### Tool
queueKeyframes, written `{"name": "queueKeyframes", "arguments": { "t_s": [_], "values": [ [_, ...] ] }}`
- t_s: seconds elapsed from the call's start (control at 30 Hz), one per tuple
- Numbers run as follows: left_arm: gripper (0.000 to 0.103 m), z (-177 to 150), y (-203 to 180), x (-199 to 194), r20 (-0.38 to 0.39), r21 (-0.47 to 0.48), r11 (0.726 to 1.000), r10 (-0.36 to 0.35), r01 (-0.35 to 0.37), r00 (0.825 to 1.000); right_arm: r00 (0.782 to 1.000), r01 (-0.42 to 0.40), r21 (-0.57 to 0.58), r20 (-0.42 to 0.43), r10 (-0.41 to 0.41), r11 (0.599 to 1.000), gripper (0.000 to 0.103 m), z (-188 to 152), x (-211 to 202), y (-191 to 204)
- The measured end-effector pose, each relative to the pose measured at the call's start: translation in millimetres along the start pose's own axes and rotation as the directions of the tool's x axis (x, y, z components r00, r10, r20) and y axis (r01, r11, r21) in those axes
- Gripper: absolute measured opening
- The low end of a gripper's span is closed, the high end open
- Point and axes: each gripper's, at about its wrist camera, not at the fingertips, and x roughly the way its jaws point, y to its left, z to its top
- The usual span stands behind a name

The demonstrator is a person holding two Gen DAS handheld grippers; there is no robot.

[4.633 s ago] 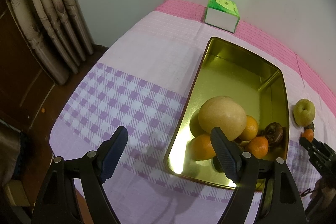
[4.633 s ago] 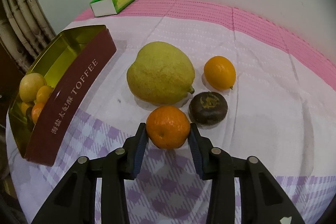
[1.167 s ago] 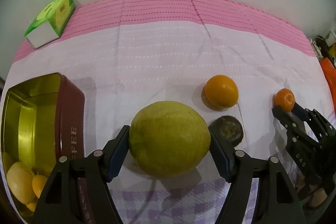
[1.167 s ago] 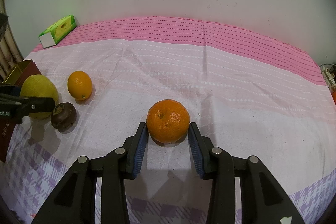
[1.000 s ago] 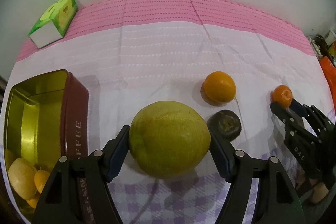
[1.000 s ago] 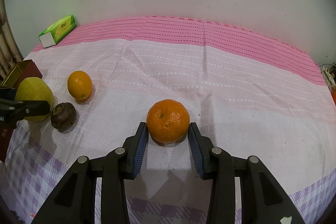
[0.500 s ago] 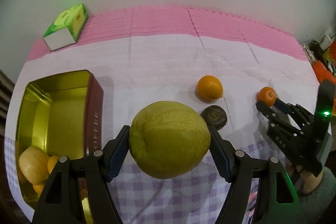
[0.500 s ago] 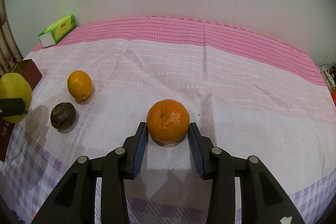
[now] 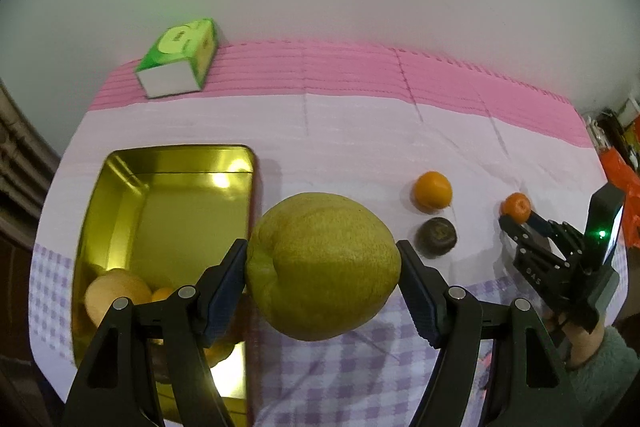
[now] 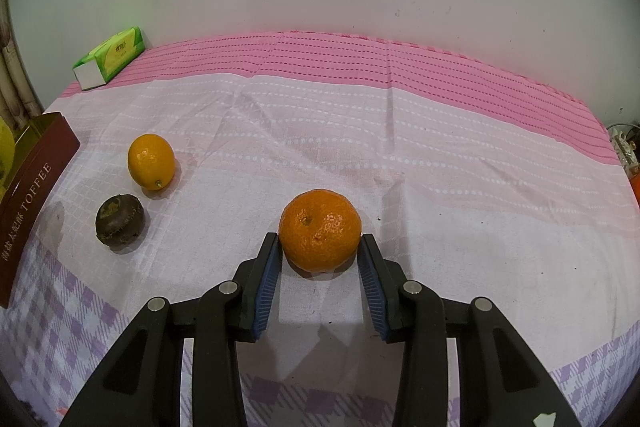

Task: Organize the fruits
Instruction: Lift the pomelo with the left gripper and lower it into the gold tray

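Note:
My left gripper (image 9: 322, 267) is shut on a big yellow-green citrus (image 9: 324, 265) and holds it in the air, just right of the gold toffee tin (image 9: 120, 199). The tin holds a pale round fruit (image 9: 112, 293) and some small oranges. My right gripper (image 10: 318, 257) has its jaws around a mandarin (image 10: 320, 227) that sits on the cloth; the pads look just off its sides. It also shows in the left wrist view (image 9: 516, 207). A smooth orange (image 10: 151, 161) and a dark brown fruit (image 10: 120, 221) lie on the cloth to the left.
A green tissue box (image 10: 110, 63) stands at the back left near the wall. The tin's red side (image 10: 28, 211) reads TOFFEE at the left edge. The cloth-covered table (image 10: 440, 167) stretches right toward clutter at the far right edge.
My left gripper has lifted the big citrus off the cloth and carried it left, toward the tin. The right gripper and the mandarin have stayed in place.

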Motion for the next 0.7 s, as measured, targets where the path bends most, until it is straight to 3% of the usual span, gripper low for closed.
{"name": "queueKeyframes", "arguments": {
  "t_s": [0.23,0.7],
  "values": [
    [0.072,6.7,33.6,-7.8,0.022,-0.051,0.998,0.045,-0.044,0.999,1.000,0.001,0.000,0.000,-0.001,1.000,0.037,0.0,0.1,0.6],
    [0.072,2.6,88.9,10.9,-0.027,-0.114,0.985,0.128,-0.130,0.991,1.000,0.002,0.000,0.001,-0.002,1.000,0.037,0.1,-0.2,0.5]
  ]
}}
